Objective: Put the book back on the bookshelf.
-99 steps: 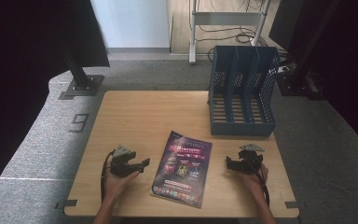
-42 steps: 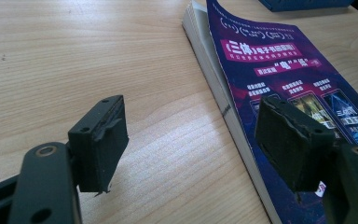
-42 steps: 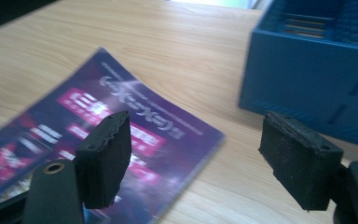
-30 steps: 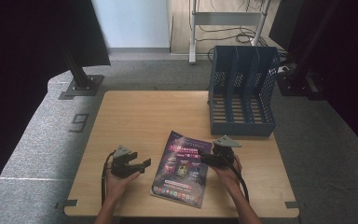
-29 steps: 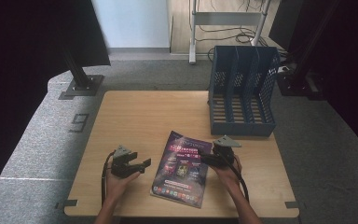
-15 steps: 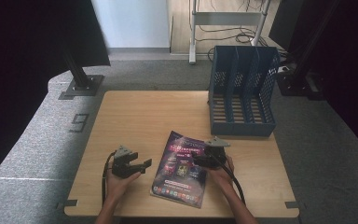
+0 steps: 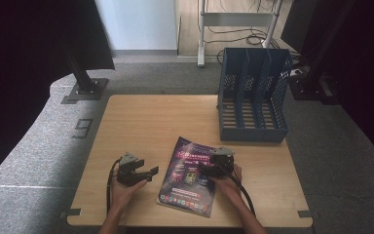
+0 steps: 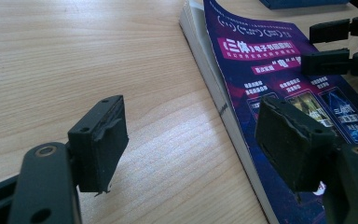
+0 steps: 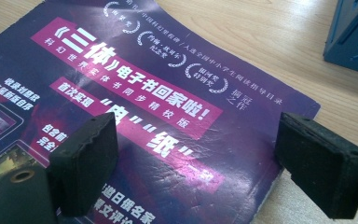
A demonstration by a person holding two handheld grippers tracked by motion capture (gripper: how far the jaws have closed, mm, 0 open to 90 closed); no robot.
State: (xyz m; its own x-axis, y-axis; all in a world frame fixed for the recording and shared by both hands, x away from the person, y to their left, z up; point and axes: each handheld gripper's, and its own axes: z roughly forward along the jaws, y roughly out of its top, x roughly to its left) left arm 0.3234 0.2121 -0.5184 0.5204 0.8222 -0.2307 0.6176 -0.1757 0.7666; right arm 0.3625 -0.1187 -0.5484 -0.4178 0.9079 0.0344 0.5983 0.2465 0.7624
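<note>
A purple magazine (image 7: 189, 176) with white Chinese print lies flat near the table's front edge. My right gripper (image 7: 207, 164) hovers low over its upper right part, pointing left. Its jaws have just been opening and now stand wide, with nothing between the pads. In the right gripper view, the right gripper (image 9: 203, 161) frames the magazine (image 9: 158, 93) cover close up. My left gripper (image 7: 148, 171) rests left of the magazine, open and empty. In the left gripper view, the left gripper (image 8: 193, 140) faces the magazine (image 8: 261, 60) spine, with the right gripper (image 8: 307, 46) beyond.
A blue three-slot file rack (image 7: 253, 92) stands upright at the table's back right, and its corner shows as the blue rack (image 9: 354, 37) in the right gripper view. Bare wooden table (image 7: 151, 122) stretches behind and left of the magazine. Grey carpet surrounds the table.
My right gripper has moved left from the table's right side to over the magazine, sinking lower. The left gripper and the magazine have stayed put.
</note>
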